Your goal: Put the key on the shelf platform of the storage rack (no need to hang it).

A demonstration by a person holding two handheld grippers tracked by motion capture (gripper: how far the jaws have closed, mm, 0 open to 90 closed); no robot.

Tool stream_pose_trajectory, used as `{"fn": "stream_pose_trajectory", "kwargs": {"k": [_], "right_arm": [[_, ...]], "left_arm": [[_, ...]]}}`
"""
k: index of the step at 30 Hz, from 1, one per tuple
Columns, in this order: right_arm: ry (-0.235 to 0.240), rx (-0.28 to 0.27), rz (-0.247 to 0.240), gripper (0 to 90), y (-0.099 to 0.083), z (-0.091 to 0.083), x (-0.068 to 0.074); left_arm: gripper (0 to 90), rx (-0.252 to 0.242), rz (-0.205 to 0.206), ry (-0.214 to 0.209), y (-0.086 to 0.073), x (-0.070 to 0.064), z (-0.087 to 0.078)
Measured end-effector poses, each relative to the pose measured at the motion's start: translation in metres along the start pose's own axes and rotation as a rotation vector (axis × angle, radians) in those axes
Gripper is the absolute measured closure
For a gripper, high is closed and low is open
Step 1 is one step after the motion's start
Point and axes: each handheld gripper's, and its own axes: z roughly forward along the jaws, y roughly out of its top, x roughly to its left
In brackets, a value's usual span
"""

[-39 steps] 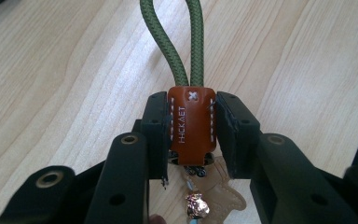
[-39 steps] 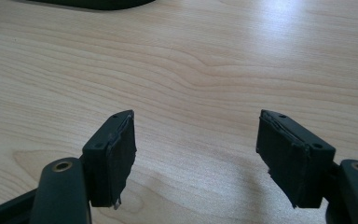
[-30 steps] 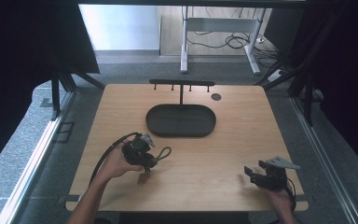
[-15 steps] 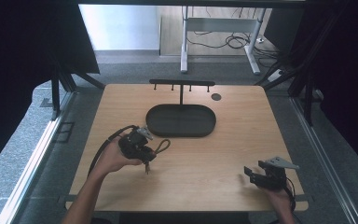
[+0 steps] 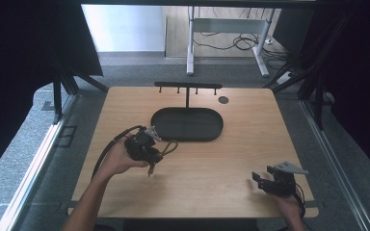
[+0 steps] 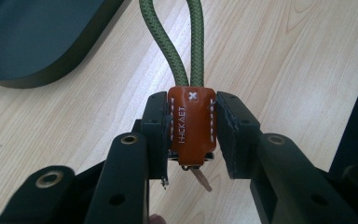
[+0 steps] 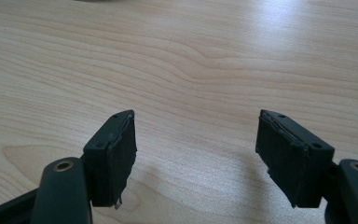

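Risk: orange leather keyring tab (image 6: pixel 192 125) on green rope loop (image 6: pixel 177 42) slips from clamped left claw (image 6: pixel 189 135) (narrow bite); right claw (image 7: pixel 196 158) gapes empty.

Tray (image 5: pixel 187 126) mid-table (image 5: pixel 250 159), hook rack (image 5: pixel 188 87) behind, both grippers nearer the front edge.

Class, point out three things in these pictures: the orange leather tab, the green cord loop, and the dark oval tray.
orange leather tab (image 6: pixel 192 125), left gripper view, stitched front face.
green cord loop (image 6: pixel 195 42), left gripper view, right strand.
dark oval tray (image 5: pixel 187 123), high view, inner floor.

bare table (image 5: pixel 250 144) beside the dark tray (image 5: pixel 188 124)
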Motion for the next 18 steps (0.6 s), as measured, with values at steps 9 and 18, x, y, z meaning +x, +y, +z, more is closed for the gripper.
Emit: {"fn": "stream_pose_trajectory", "kwargs": {"k": [9,18], "right_arm": [[-0.004,0.012,-0.006,29.2,-0.001,0.002,0.0],[-0.002,0.03,-0.012,29.2,-0.002,0.005,0.002]], "left_arm": [[66.8,0.001,0.007,-0.002,0.003,-0.001,0.0],[66.7,-0.002,0.023,-0.001,0.012,-0.004,-0.004]]}}
